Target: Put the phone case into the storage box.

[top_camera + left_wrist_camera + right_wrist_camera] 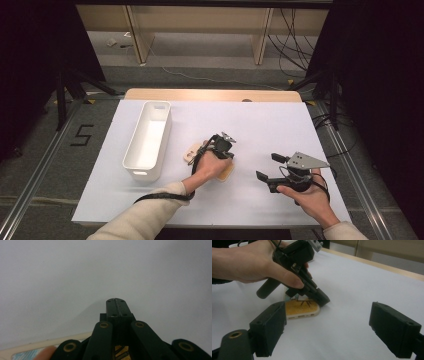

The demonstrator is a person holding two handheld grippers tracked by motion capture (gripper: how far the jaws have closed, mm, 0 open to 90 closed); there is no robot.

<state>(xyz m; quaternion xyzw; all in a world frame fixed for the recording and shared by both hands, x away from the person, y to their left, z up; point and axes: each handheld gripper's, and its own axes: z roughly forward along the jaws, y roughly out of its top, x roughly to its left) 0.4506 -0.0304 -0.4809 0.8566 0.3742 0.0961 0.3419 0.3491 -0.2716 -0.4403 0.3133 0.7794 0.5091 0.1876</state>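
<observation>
**Closed left jaws pressing a phone case edge while the right gripper waits**

Forearms enter from six o'clock in the high view, sleeves pale, each hand carrying a gripper over the white table [260, 125]. Biggest object on it is the white rectangular bin [148, 140], lying lengthwise at about ten o'clock from the hands and holding nothing that I can see.

Next in size, the phone case [302, 308], yellow-orange with a printed design, lies flat near the table's middle, just at three o'clock of the bin and well apart from it. A second pale, flat object seems to sit under or beside it at the left hand; what it is I cannot tell.

Left gripper [117, 305]: jaws fully together, gripping nothing, tilted steeply down so the tip touches or nearly touches the table at the case's edge. The hand wraps the handle from above, wrist bent.

Right gripper [327, 330]: jaws spread wide and empty, held low and roughly level, pointing toward the case from four o'clock.

My reading: the step is nudging or pinning the case with the closed tip. Next would call for opening the left jaws, or bringing the right in, to pinch an edge and carry it toward the bin.
</observation>
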